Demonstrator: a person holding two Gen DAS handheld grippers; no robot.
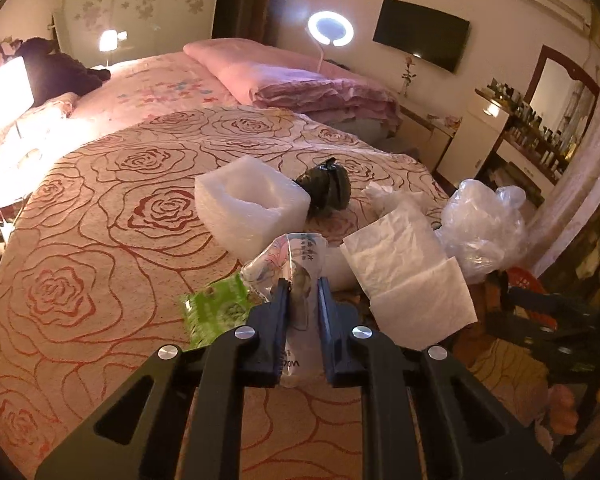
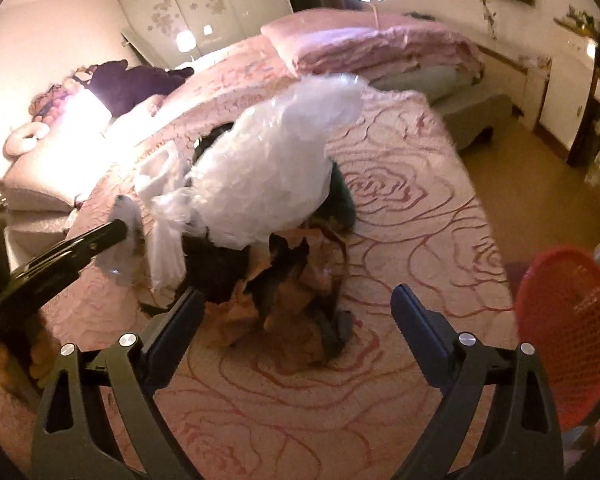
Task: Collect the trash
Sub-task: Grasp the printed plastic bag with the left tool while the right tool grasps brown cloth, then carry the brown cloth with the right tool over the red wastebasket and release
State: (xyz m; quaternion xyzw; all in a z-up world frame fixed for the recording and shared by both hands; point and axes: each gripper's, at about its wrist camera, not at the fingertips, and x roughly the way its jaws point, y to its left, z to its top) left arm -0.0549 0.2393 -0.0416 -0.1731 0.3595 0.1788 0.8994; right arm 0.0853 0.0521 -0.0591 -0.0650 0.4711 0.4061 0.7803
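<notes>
On my left wrist feed, the left gripper (image 1: 303, 280) has its dark blue fingers drawn close and pinching a crinkled clear plastic wrapper printed with pink flowers and small text (image 1: 290, 260), which sticks up between the tips and runs back down between the pads. Just to the left of that gripper lies a green printed snack packet (image 1: 214, 310) flat on the rose-patterned pink bedspread (image 1: 80, 264). To the right a creased white paper sheet (image 1: 408, 276) rests on the bed, with a crumpled clear plastic bag (image 1: 484, 228) beyond it near the bed's edge. Farther ahead sits a white bubble-wrap pouch standing open like a box (image 1: 252, 204), and behind it a dark green rounded object (image 1: 326, 188) I cannot identify. On my right wrist feed, the right gripper (image 2: 298, 300) is spread wide and holds nothing; ahead of and between its fingers is a heap of brown paper and dark scraps (image 2: 284, 280) on the bedspread, topped by a large white bubble-wrap bundle (image 2: 272, 168). A red perforated plastic basket (image 2: 568, 332) shows at the right edge, just beside the right finger, and the other gripper's black arm (image 2: 60, 256) reaches in from the left, touching white plastic at its tip.
</notes>
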